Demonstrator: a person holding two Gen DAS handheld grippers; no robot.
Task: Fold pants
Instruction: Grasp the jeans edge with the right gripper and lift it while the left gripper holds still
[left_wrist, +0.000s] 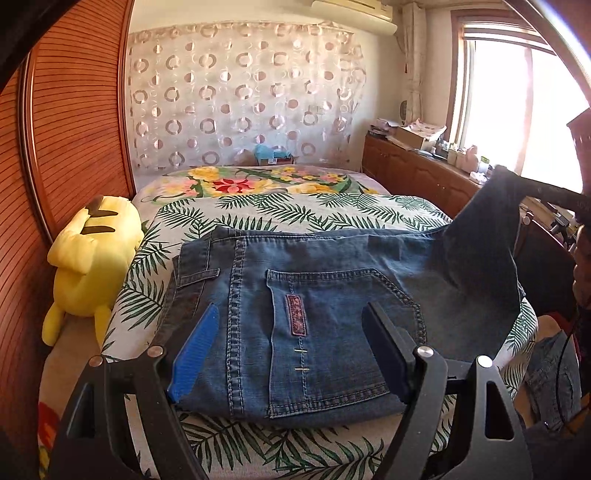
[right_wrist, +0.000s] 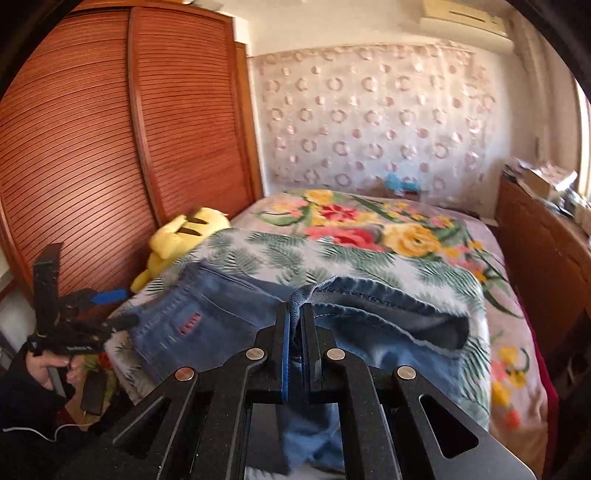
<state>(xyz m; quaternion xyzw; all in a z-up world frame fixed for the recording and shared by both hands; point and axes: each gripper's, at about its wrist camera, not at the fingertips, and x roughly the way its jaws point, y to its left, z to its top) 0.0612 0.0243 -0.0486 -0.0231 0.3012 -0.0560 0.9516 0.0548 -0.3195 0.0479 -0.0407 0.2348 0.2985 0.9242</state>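
Both looking close along gripper fingers, tilted down over the bed (left_wrist: 258, 218), sharing jeans (left_wrist: 314, 302) and wardrobe (right_wrist: 110, 147).

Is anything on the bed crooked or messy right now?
Only the jeans: their waist half lies flat on the leaf-print blanket, but the leg end is pulled up off the bed, bunched between the shut right gripper. The yellow plush toy is slumped against the wardrobe.

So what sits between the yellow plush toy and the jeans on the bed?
Only a strip of the leaf-print cover lies between the yellow plush toy and the jeans; nothing rests on it. The left wrist view shows this best.
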